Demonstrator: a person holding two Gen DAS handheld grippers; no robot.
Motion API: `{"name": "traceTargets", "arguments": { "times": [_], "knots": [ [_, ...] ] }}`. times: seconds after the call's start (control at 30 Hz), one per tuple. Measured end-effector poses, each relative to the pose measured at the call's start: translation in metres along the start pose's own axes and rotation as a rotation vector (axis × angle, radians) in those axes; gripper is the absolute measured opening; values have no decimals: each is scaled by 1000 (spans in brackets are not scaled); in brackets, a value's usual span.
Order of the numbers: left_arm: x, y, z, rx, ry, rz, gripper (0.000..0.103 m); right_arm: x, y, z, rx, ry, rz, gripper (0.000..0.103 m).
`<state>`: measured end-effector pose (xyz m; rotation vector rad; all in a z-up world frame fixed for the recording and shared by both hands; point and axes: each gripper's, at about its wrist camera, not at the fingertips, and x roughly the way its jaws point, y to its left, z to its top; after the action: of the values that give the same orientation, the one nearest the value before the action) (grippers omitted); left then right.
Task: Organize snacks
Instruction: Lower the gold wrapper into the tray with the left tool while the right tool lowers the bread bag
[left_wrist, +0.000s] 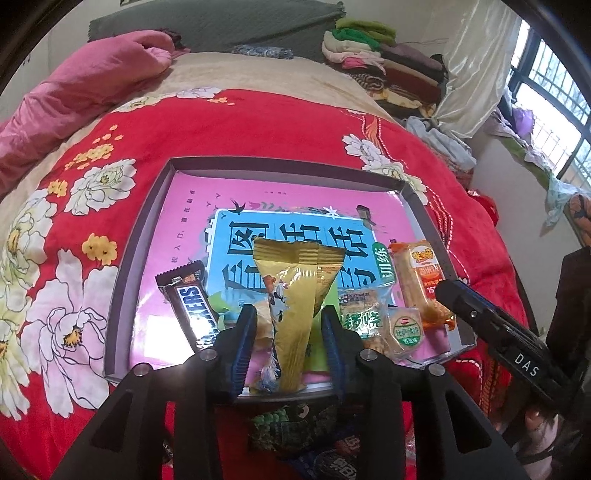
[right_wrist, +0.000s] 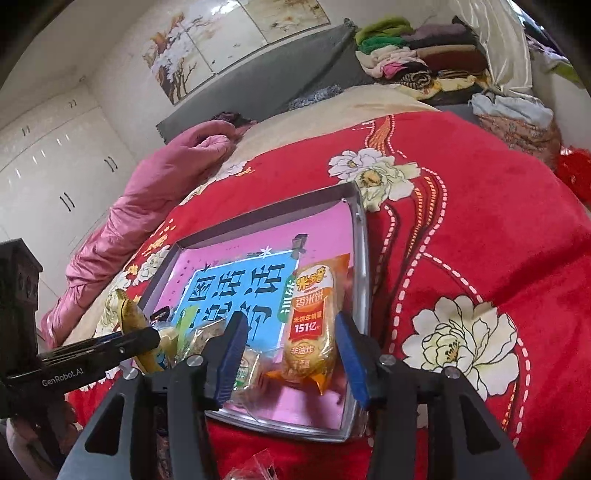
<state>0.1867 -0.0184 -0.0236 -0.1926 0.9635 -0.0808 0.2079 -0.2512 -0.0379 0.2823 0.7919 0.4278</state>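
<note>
Bedroom; bed under a red floral blanket (left_wrist: 229, 140), pink quilt (left_wrist: 74, 96) bunched at 10 o'clock, folded clothes (left_wrist: 388, 62) stacked at 1 o'clock, window at far right. On the blanket sits a shallow grey-walled box (left_wrist: 147, 221) with a pink and blue printed floor, already holding snacks along its near edge. Left wrist view: yellow wrapper (left_wrist: 299, 295) stands upright between the fingers of the left tool (left_wrist: 290, 343), at 6 o'clock of the box; jaws part-way apart, and the pads show gaps to the film on both sides, so it reads as let go, not pinched. Snickers bar (left_wrist: 190, 306) lies at 8 o'clock, small biscuit packs (left_wrist: 369, 321) at 4 o'clock. Right wrist view: right tool (right_wrist: 291, 354) hangs with jaws spread around the orange rice-cracker pack (right_wrist: 314, 321), which lies flat by the box's right wall; pads not touching it. Handling, judged: all packs light, crinkly, slippery film; crackers inside brittle. Best taken across the narrow waist or at a crimped end seal, with mild squeeze. Loose snacks remain on the blanket below the box.
</note>
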Motion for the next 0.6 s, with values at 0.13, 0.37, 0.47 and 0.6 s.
{"name": "traceTargets", "arguments": {
  "times": [0.13,0.37,0.47,0.6],
  "knots": [
    [-1,0,0,-3,-1,2,44,-1,0,-1,6,0,2,50],
    [-9,10,3,-23,-20,22,51,-6,-1,1,9,-8,6,50],
    [-13,15,4,-29,-26,23,51,-6,-1,1,13,-7,5,50],
    [-10,26,7,-39,-35,57,51,-7,-2,1,15,-9,4,50]
  ]
}}
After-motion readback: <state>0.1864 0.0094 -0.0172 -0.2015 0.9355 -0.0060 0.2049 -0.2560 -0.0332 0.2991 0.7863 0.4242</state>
